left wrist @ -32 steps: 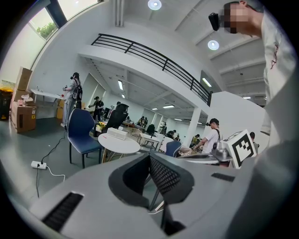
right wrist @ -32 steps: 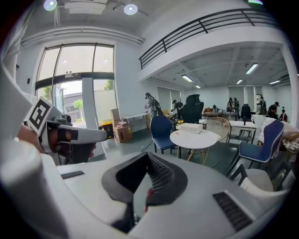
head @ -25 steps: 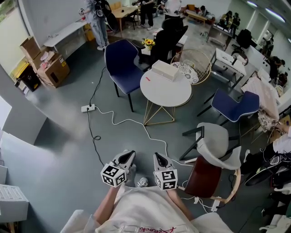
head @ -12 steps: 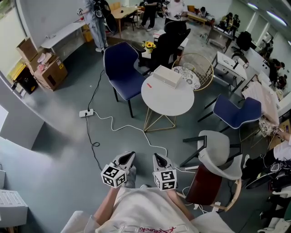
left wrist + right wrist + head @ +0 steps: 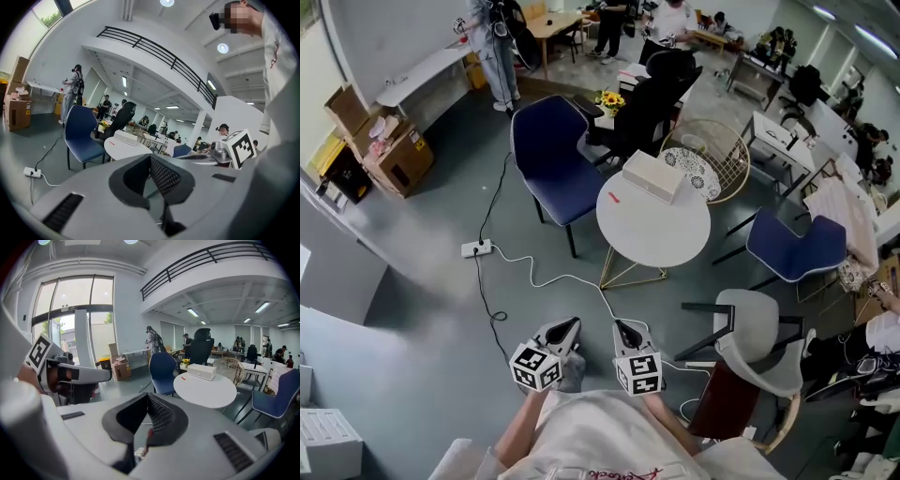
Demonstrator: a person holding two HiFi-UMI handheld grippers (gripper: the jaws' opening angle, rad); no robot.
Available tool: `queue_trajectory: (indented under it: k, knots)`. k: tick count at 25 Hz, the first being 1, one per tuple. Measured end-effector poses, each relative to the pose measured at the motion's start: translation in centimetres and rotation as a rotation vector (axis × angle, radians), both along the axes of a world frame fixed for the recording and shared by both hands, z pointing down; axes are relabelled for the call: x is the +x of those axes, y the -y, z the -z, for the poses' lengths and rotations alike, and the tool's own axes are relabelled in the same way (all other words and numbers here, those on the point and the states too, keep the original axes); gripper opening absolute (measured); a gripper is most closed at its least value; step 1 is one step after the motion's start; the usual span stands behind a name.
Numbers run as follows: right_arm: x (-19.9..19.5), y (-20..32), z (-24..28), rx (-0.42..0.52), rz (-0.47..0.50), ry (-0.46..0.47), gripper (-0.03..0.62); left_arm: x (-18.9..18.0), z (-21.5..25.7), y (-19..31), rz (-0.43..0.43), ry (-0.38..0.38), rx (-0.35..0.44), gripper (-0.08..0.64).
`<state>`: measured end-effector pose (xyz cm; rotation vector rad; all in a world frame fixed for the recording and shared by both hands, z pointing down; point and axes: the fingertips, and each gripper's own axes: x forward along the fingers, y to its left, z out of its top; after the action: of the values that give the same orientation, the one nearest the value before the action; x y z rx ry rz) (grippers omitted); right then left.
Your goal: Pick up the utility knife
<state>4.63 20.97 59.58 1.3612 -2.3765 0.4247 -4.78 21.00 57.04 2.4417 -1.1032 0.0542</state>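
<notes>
A small red utility knife (image 5: pixel 613 197) lies on the round white table (image 5: pixel 661 234), next to a long white box (image 5: pixel 653 175). The knife also shows as a red speck in the left gripper view (image 5: pixel 109 143) and the right gripper view (image 5: pixel 183 378). My left gripper (image 5: pixel 567 328) and right gripper (image 5: pixel 623 330) are held side by side close to my body, well short of the table. Both point toward the table. In each gripper view the jaws meet at the tip, left (image 5: pixel 150 156) and right (image 5: pixel 147 395), with nothing between them.
A blue chair (image 5: pixel 546 150) stands left of the table and a wicker chair (image 5: pixel 712 155) behind it. A grey chair (image 5: pixel 750 323) and another blue chair (image 5: pixel 792 248) stand to the right. A power strip (image 5: pixel 476 248) and its white cable cross the floor ahead. People stand at the back.
I have walked forward with both grippers. The round table and chairs now sit closer and lower in the head view. Both grippers keep their shut pose.
</notes>
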Motion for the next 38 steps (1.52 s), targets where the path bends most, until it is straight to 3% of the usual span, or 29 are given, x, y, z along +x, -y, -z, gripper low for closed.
queue_trajectory:
  k: [19, 26, 38]
  knots:
    - [-4.9, 16.0, 2.6, 0.025, -0.05, -0.017, 0.017, -4.1, 2.4, 15.4, -0.079, -0.012, 0.027, 0.012]
    - [-6.6, 17.6, 1.7, 0.007, -0.079, -0.03, 0.017, -5.8, 1.5, 17.8, -0.11, -0.017, 0.011, 0.012]
    - [-5.3, 19.1, 0.4, -0.033, -0.145, -0.04, 0.017, -6.1, 0.3, 20.0, -0.129, -0.034, -0.019, 0.012]
